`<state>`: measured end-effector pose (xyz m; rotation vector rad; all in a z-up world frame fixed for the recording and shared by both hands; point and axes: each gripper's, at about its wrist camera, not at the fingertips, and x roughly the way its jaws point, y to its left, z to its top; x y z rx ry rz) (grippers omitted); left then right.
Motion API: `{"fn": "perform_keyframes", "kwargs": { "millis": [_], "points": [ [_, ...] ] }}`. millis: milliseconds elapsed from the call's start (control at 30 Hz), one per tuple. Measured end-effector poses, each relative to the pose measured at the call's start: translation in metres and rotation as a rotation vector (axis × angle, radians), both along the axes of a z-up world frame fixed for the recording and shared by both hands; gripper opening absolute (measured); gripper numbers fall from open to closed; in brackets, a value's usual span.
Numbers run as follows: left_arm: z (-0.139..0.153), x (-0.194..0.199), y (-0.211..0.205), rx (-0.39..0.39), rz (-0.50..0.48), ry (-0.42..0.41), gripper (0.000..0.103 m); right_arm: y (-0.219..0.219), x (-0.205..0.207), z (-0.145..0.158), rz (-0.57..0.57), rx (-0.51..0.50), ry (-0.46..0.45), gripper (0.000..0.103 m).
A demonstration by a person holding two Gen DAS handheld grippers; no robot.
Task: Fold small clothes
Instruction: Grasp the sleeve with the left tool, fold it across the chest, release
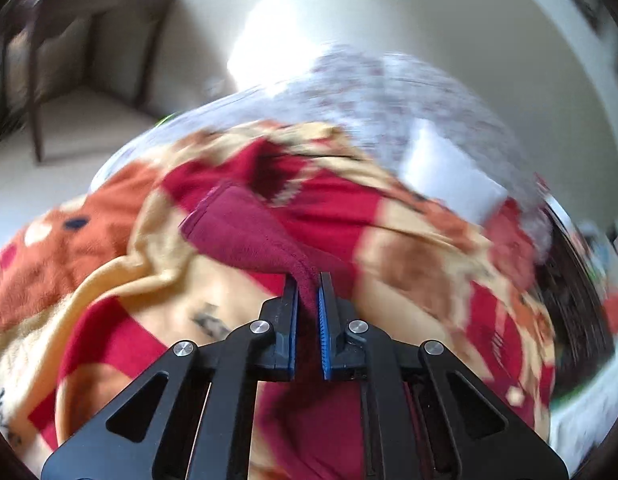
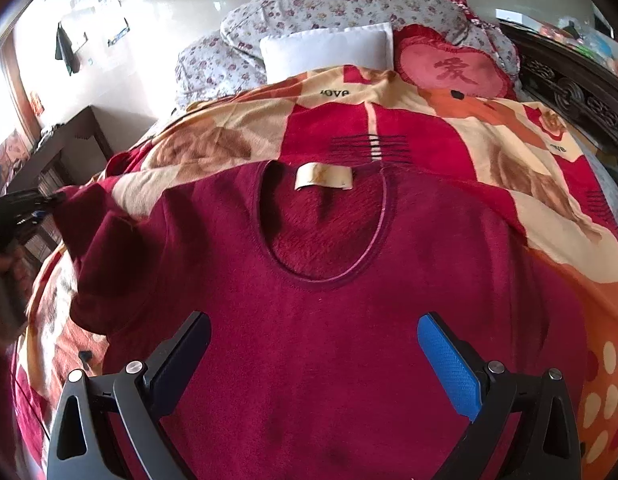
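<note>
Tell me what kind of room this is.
Most likely a bedroom: the shirt lies on a bed with a blanket, a white pillow and a carved headboard.

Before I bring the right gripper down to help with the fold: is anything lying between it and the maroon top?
Nothing visible. The right gripper hangs open directly over the maroon fleece top, with only bare fabric between its fingers. The left gripper is already shut on the top's sleeve, off to the side.
</note>
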<state>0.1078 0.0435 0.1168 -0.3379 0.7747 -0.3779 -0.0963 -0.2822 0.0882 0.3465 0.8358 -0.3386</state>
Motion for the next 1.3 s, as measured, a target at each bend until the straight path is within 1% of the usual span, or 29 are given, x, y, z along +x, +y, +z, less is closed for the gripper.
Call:
{"fn": "perform_keyframes", "kwargs": {
  "millis": [67, 167, 233, 300, 367, 433, 467, 533, 567, 633, 700, 767, 800, 833, 867, 933, 967, 1000, 1033, 1067, 1133, 1200, 1267, 1300],
  "points": [
    [0.022, -0.031, -0.021, -0.009, -0.094, -0.047, 0.007, -0.005, -0.005, 0.003, -0.017, 0.014, -0.012, 0.102],
    [0.045, -0.071, -0.056, -0.029, -0.214, -0.084, 0.007, -0.012, -0.016, 0.011, -0.038, 0.026, -0.045, 0.102],
    [0.051, -0.097, -0.083, -0.041, -0.294, -0.09, 0.007, -0.018, -0.024, 0.016, -0.055, 0.011, -0.059, 0.102],
    [0.05, -0.121, -0.114, -0.039, -0.37, -0.081, 0.007, -0.028, -0.034, 0.021, -0.081, -0.002, -0.065, 0.102],
    [0.044, -0.141, -0.148, -0.015, -0.427, -0.077, 0.007, -0.042, -0.046, 0.024, -0.116, -0.001, -0.07, 0.102],
    [0.031, -0.153, -0.175, -0.009, -0.466, -0.041, 0.007, -0.058, -0.06, 0.027, -0.158, 0.003, -0.074, 0.102],
    [0.019, -0.162, -0.195, -0.005, -0.496, -0.016, 0.007, -0.064, -0.065, 0.028, -0.173, 0.004, -0.076, 0.103],
    [0.001, -0.177, -0.221, 0.034, -0.528, 0.002, 0.007, -0.076, -0.078, 0.029, -0.203, 0.005, -0.083, 0.103],
    [-0.014, -0.187, -0.239, 0.053, -0.567, 0.028, 0.007, -0.084, -0.085, 0.029, -0.224, 0.005, -0.08, 0.103],
    [-0.035, -0.201, -0.26, 0.073, -0.629, 0.074, 0.007, -0.093, -0.093, 0.028, -0.244, 0.012, -0.077, 0.103],
    [-0.049, -0.218, -0.274, 0.106, -0.684, 0.108, 0.008, -0.1, -0.101, 0.028, -0.255, 0.018, -0.079, 0.103],
    [-0.055, -0.236, -0.284, 0.14, -0.745, 0.145, 0.01, -0.104, -0.107, 0.027, -0.256, 0.017, -0.081, 0.103],
    [-0.054, -0.245, -0.285, 0.171, -0.774, 0.146, 0.015, -0.105, -0.108, 0.028, -0.254, 0.018, -0.083, 0.103],
    [-0.052, -0.254, -0.282, 0.185, -0.791, 0.138, 0.018, -0.105, -0.108, 0.027, -0.249, 0.021, -0.087, 0.103],
    [-0.044, -0.262, -0.275, 0.193, -0.817, 0.118, 0.022, -0.106, -0.108, 0.027, -0.241, 0.027, -0.09, 0.103],
    [-0.029, -0.267, -0.256, 0.185, -0.834, 0.078, 0.022, -0.107, -0.106, 0.025, -0.224, 0.041, -0.094, 0.103],
    [-0.021, -0.269, -0.245, 0.188, -0.834, 0.047, 0.025, -0.106, -0.103, 0.024, -0.212, 0.047, -0.096, 0.103],
    [-0.01, -0.269, -0.229, 0.205, -0.817, 0.002, 0.038, -0.104, -0.102, 0.023, -0.203, 0.05, -0.096, 0.103],
    [-0.004, -0.267, -0.219, 0.218, -0.795, -0.027, 0.047, -0.103, -0.097, 0.021, -0.187, 0.057, -0.093, 0.103],
    [0.004, -0.263, -0.203, 0.231, -0.752, -0.073, 0.06, -0.102, -0.094, 0.019, -0.174, 0.061, -0.09, 0.103],
    [0.008, -0.257, -0.177, 0.253, -0.678, -0.142, 0.062, -0.099, -0.086, 0.017, -0.149, 0.055, -0.073, 0.103],
    [0.008, -0.244, -0.155, 0.308, -0.597, -0.186, 0.062, -0.096, -0.078, 0.013, -0.139, 0.032, -0.038, 0.103],
    [-0.002, -0.229, -0.144, 0.381, -0.524, -0.197, 0.062, -0.094, -0.069, 0.004, -0.106, 0.026, 0.006, 0.102],
    [-0.008, -0.219, -0.137, 0.408, -0.483, -0.188, 0.062, -0.092, -0.065, -0.002, -0.083, 0.022, 0.028, 0.102]
  ]
}}
